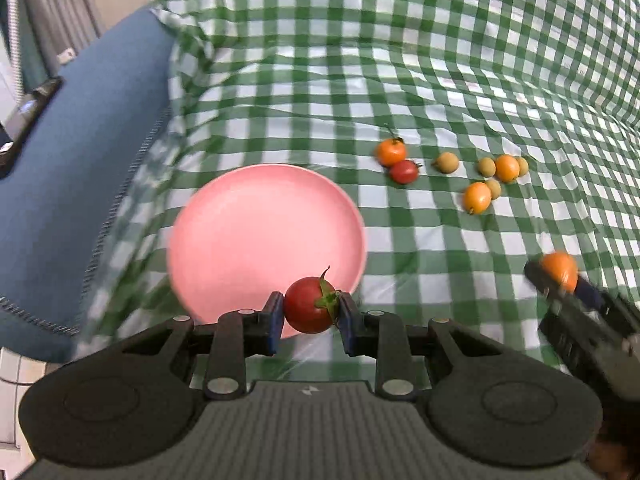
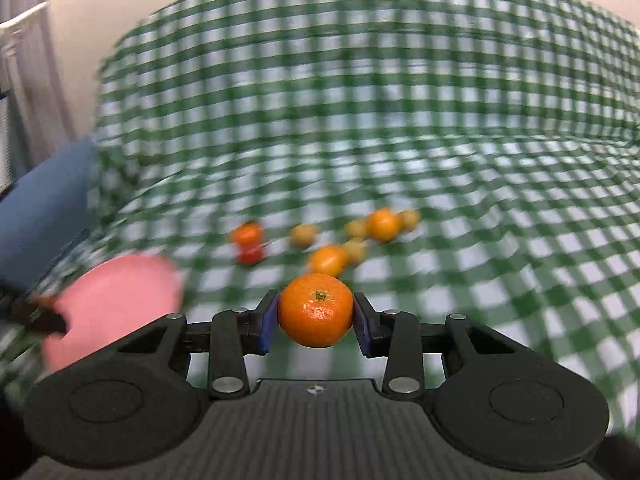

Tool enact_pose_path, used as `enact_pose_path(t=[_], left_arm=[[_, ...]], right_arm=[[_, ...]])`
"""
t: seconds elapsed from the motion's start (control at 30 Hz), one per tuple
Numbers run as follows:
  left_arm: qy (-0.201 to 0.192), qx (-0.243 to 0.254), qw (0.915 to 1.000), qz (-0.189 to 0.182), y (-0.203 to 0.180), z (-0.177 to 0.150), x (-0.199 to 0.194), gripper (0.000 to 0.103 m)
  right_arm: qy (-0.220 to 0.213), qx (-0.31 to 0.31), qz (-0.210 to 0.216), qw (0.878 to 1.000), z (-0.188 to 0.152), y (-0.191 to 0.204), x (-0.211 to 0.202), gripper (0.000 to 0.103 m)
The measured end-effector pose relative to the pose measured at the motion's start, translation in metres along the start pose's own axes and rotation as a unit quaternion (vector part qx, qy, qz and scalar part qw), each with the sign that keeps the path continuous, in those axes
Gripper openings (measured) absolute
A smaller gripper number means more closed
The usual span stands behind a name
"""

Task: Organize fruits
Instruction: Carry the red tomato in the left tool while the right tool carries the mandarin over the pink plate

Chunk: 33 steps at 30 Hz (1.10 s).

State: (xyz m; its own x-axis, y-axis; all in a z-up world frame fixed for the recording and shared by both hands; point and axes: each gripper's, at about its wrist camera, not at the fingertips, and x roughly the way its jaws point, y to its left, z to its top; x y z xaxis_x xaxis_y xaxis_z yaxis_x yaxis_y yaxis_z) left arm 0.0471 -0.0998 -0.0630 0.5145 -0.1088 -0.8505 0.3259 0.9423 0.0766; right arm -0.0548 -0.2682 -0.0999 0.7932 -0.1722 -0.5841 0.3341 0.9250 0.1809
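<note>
The left gripper (image 1: pixel 310 312) is clenched on a red tomato (image 1: pixel 309 305), its blue pads pressing both sides, the green stem leaning toward the right pad; the tomato hangs over the near rim of the pink plate (image 1: pixel 256 232). The right gripper (image 2: pixel 316 316) is clenched on a mandarin (image 2: pixel 315 309), calyx facing the camera, held to the right of the pink plate and above the green checked cloth (image 1: pixel 440 60). In the left wrist view that gripper and its orange fruit show well right of the plate. Beyond the plate and to its right, loose fruit lies on the cloth: an orange mandarin with a stem (image 1: pixel 391 151) touching a second tomato (image 1: pixel 404 171), then a tan longan (image 1: pixel 447 162), and farther right a cluster of orange kumquats (image 1: pixel 477 197) and tan longans. Left of the plate the cloth ends at a blue cushion (image 1: pixel 80 160). The right wrist view is motion-blurred.
</note>
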Motion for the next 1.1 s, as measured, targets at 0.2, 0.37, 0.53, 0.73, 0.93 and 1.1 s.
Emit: enact_pose_path(t=[0.2, 0.37, 0.53, 0.73, 0.93, 1.1], left_arm=[[-0.029, -0.023, 0.9993, -0.002, 0.037, -0.023, -0.030, 0.032], [-0.036, -0.054, 0.9977, -0.016, 0.066, -0.033, -0.041, 0.032], [-0.053, -0.054, 0.9969, -0.022, 0.078, -0.038, -0.048, 0.032], [-0.075, -0.051, 0.9954, -0.032, 0.083, -0.037, -0.056, 0.032], [-0.066, -0.059, 0.9957, -0.029, 0.089, -0.032, -0.046, 0.032], [-0.060, -0.062, 0.9959, -0.025, 0.095, -0.023, -0.034, 0.032]], right_arm=[[0.047, -0.043, 0.029, 0.998, -0.023, 0.040, -0.031, 0.040], [0.047, -0.075, 0.026, 0.996, -0.025, 0.071, -0.047, 0.040], [0.039, -0.090, 0.020, 0.995, -0.022, 0.083, -0.056, 0.040], [0.039, -0.107, 0.023, 0.993, -0.017, 0.095, -0.057, 0.040], [0.038, -0.116, 0.032, 0.992, -0.015, 0.104, -0.054, 0.040], [0.042, -0.114, 0.040, 0.992, -0.011, 0.109, -0.046, 0.040]])
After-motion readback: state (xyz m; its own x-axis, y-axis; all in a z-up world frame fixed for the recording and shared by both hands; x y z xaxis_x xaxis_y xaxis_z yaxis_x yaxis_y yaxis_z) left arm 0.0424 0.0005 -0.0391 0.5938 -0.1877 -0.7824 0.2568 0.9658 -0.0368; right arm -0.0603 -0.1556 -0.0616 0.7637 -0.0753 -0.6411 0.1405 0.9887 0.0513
